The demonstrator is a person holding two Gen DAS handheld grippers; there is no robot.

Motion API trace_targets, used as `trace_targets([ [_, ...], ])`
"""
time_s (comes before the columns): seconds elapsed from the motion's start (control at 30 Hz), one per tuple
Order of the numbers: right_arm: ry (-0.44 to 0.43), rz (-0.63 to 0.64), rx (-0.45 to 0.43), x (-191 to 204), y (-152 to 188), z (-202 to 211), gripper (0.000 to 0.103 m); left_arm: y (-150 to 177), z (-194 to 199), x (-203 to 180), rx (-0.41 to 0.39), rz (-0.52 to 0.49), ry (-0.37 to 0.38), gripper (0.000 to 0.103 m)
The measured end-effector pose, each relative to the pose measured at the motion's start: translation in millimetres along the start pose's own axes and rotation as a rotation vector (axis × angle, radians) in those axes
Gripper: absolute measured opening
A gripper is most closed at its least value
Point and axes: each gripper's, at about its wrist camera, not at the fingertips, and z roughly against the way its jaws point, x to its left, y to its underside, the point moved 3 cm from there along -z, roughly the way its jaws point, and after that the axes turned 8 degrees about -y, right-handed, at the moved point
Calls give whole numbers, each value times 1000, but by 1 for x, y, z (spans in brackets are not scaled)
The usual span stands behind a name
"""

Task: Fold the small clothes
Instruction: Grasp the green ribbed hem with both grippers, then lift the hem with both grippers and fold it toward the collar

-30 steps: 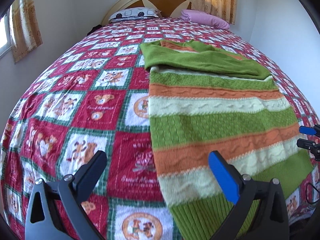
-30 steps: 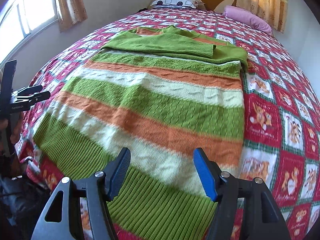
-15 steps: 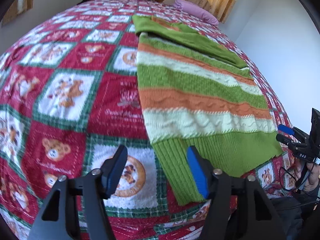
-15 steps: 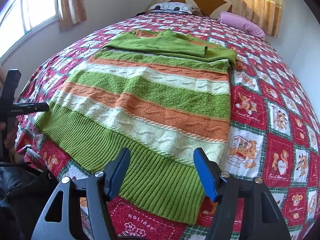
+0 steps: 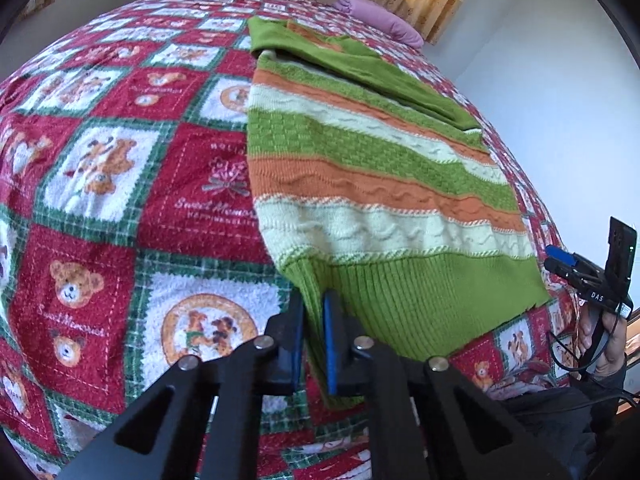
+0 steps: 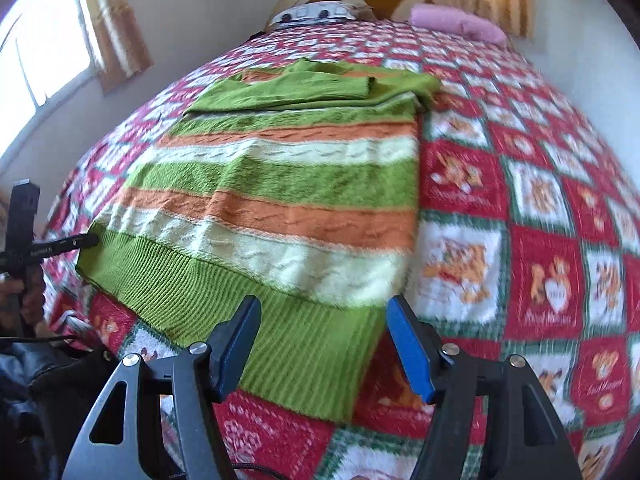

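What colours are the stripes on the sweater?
The sweater has green, orange and cream stripes, with a green ribbed hem; the left wrist view shows it best.

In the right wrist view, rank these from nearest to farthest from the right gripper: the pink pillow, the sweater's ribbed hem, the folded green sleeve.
From the right gripper:
1. Ribbed hem of the sweater, directly ahead between the open fingers.
2. Folded green sleeve, across the sweater's far end, mid-bed.
3. Pink pillow, by the headboard, upper right.
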Motion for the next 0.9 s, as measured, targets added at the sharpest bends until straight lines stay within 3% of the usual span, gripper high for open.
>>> trace_targets([
  [0.2, -13, -78, 11, -19, 16, -1, 66, -6, 10, 3, -30, -3, 41, 10],
  [0.27, -41, -90, 24, -18, 18, -7, 52, -6, 8, 5, -22, 3, 45, 9],
  [0.4, -84, -93, 73, -13, 25, -21, 41, -5, 3, 10, -1, 30, 61, 9],
  [0.47, -102, -110, 74, -15, 28, -25, 12, -6, 4, 10, -3, 30, 65, 9],
  [0.7, -225, -90, -16, -6, 28, 14, 10, -11, 25, 12, -53, 30, 136, 8],
  [0.8, -209, -96, 2, -8, 31, 8, 10, -13, 33, 15, -76, 22, 137, 8],
  [0.9, -211, -141, 26, -18, 38, -4, 10, -10, 21, 19, -42, 35, 129, 8],
])
